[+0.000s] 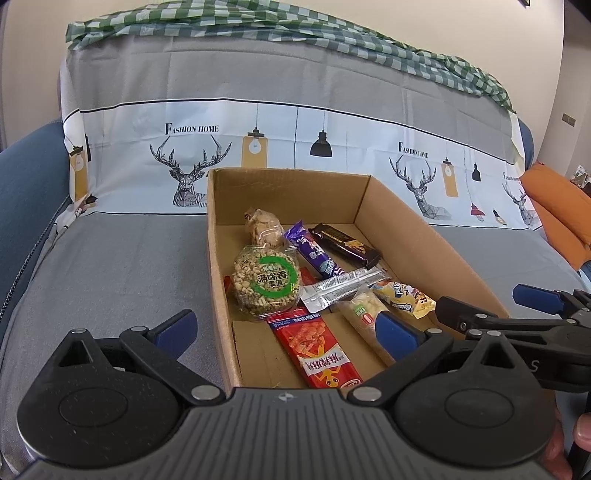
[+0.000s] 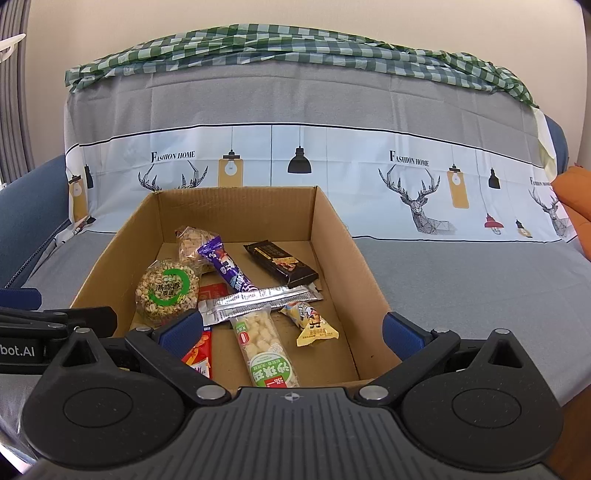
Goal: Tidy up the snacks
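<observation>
An open cardboard box (image 1: 218, 258) (image 2: 343, 258) sits on a covered sofa and holds several snacks. Among them are a round grain cake with a green label (image 1: 266, 282) (image 2: 167, 291), a purple bar (image 1: 314, 253) (image 2: 225, 266), a dark bar (image 1: 345, 245) (image 2: 280, 264), a silver sachet (image 1: 343, 290) (image 2: 258, 299), a red packet (image 1: 316, 350) (image 2: 199, 350), a white puffed stick (image 1: 364, 314) (image 2: 262, 343) and a small yellow packet (image 1: 406, 297) (image 2: 312, 319). My left gripper (image 1: 286, 332) hovers open and empty over the box's near left corner. My right gripper (image 2: 291, 332) is open and empty over the near edge.
The grey sofa cover (image 1: 110, 266) (image 2: 461, 280) has a deer-print band along the backrest. A green checked cloth (image 1: 295, 29) lies on top of the backrest. An orange cushion (image 1: 557, 206) is at the far right. A fingertip (image 1: 583, 428) shows at the lower right.
</observation>
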Action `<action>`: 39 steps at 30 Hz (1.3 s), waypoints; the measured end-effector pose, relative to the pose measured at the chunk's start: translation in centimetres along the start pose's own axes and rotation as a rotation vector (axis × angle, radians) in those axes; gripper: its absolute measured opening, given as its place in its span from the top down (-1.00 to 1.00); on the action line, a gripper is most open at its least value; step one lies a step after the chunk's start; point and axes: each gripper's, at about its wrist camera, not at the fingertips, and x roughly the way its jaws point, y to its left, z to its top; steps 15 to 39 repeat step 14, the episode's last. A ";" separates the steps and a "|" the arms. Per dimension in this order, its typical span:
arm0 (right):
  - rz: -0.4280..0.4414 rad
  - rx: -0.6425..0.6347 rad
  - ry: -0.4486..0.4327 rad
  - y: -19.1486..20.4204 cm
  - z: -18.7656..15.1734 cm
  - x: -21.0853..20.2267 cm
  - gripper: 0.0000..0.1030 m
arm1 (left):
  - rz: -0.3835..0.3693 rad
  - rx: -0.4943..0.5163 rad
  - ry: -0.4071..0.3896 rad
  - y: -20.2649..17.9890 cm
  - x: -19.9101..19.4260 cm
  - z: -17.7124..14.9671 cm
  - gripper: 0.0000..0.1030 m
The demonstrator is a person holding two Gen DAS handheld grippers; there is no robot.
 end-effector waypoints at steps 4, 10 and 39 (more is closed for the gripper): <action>0.002 0.000 0.006 0.0 -0.1 0.2 -0.99 | 0.000 -0.001 0.000 0.0 0.0 0.0 -0.99; 0.011 0.004 0.012 0.1 0.0 0.3 -0.99 | -0.008 0.006 -0.012 -0.1 -0.1 0.1 -0.99; 0.016 0.009 0.017 -0.3 0.1 0.3 -0.99 | -0.016 0.011 -0.020 -0.3 -0.2 0.0 -0.99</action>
